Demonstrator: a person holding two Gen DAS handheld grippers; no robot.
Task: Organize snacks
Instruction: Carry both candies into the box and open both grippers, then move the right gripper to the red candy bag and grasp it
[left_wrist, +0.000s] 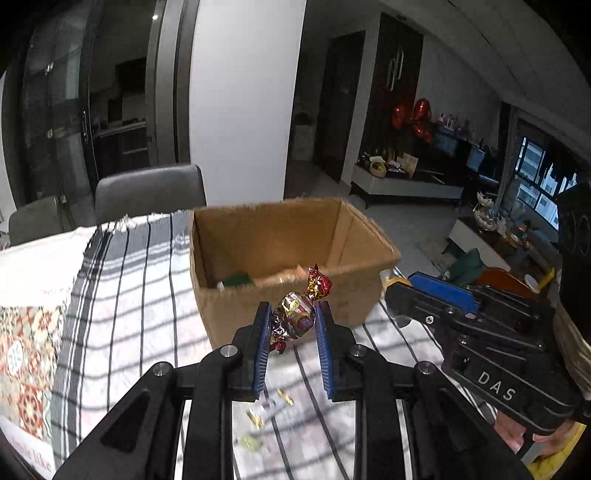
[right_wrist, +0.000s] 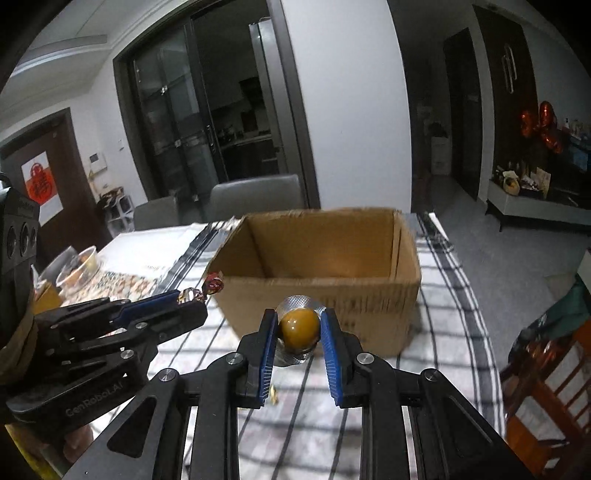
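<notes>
While you are holding both tools in front of the open brown cardboard box (left_wrist: 295, 254) on the black-and-white checked tablecloth (left_wrist: 140, 295), your left gripper (left_wrist: 291, 321) is pinching a twist-wrapped candy in red and gold foil (left_wrist: 297, 315) between its blue pads, just short of the box's near wall. Your right gripper (right_wrist: 298, 328) is clamping a glossy yellow-brown ball in a clear, silver-backed package (right_wrist: 299, 326), also just before the box. Small gold-wrapped sweets (left_wrist: 271, 410) are lying on the cloth beneath your left gripper.

Both wrist views close, facing cardboard box (left_wrist: 295, 258).
</notes>
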